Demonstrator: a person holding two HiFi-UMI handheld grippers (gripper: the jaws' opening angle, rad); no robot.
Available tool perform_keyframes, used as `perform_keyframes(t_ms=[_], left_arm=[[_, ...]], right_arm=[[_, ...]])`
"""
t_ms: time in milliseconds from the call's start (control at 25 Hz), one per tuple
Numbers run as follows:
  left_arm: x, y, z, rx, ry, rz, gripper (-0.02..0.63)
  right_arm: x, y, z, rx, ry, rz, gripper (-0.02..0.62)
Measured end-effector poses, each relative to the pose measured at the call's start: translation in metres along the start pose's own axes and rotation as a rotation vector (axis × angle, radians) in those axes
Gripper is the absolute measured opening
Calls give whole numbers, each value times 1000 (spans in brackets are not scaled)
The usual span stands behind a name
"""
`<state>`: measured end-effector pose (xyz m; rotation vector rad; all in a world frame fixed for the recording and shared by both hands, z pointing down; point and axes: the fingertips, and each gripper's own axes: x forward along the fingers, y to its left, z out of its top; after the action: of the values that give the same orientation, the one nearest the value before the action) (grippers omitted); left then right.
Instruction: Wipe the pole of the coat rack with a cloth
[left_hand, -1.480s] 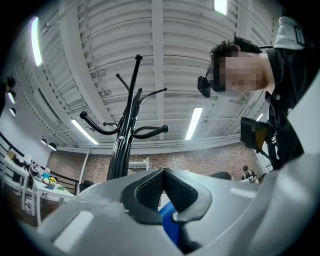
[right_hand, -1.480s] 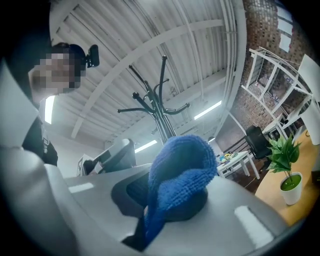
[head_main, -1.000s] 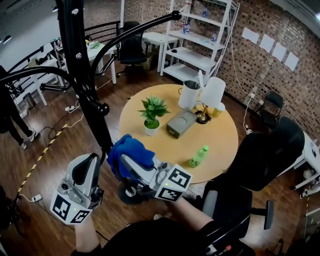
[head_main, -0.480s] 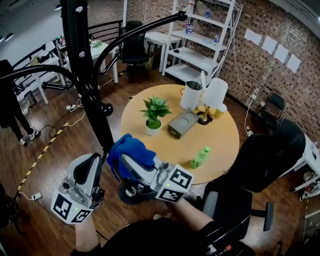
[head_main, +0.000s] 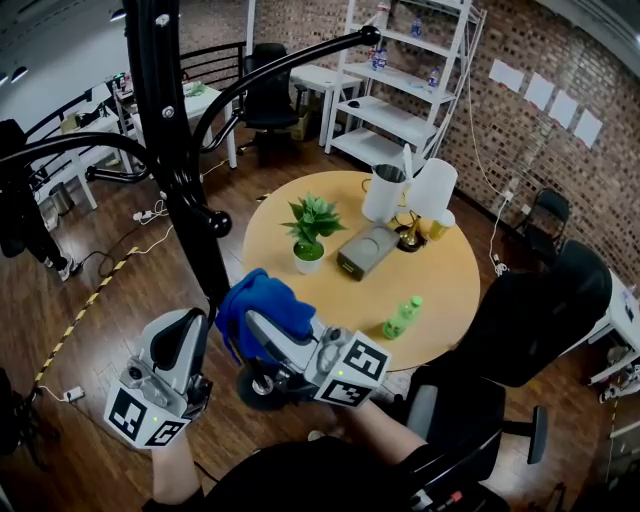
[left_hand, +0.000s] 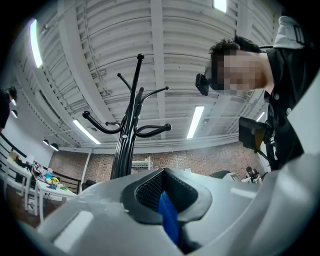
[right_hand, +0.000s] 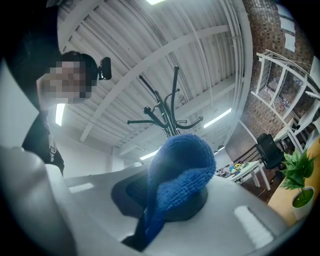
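The right gripper (head_main: 258, 328) clamps the cloth (head_main: 265, 298) beside the pole (head_main: 185, 190) for wiping; the left gripper (head_main: 192, 325), shut, perhaps pinches its edge

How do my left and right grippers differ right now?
The right gripper is shut on the blue cloth, which bunches over its jaws; the left gripper has its jaws together with only a thin blue sliver between them. The right gripper's cloth is beside the pole's lower part, while the left gripper is lower, to the pole's left. Both sit low and look up at the coat rack.
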<state>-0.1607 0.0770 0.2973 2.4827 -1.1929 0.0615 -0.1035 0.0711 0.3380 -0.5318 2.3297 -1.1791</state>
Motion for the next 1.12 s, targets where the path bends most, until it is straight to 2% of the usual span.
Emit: perform_keyframes(t_ms=[200, 320, 600, 1120], left_arm=[[-2, 3, 0, -3, -5, 8, -8], [-2, 4, 1, -3, -7, 10, -8], [-1, 4, 0, -4, -6, 8, -8], [1, 3, -2, -6, 1, 2, -8]], right_arm=[[-1, 5, 7, -47, -38, 5, 15], [0, 2, 7, -74, -22, -17, 15], [0, -1, 4, -33, -21, -15, 15], [-1, -2, 7, -23, -27, -9, 15]])
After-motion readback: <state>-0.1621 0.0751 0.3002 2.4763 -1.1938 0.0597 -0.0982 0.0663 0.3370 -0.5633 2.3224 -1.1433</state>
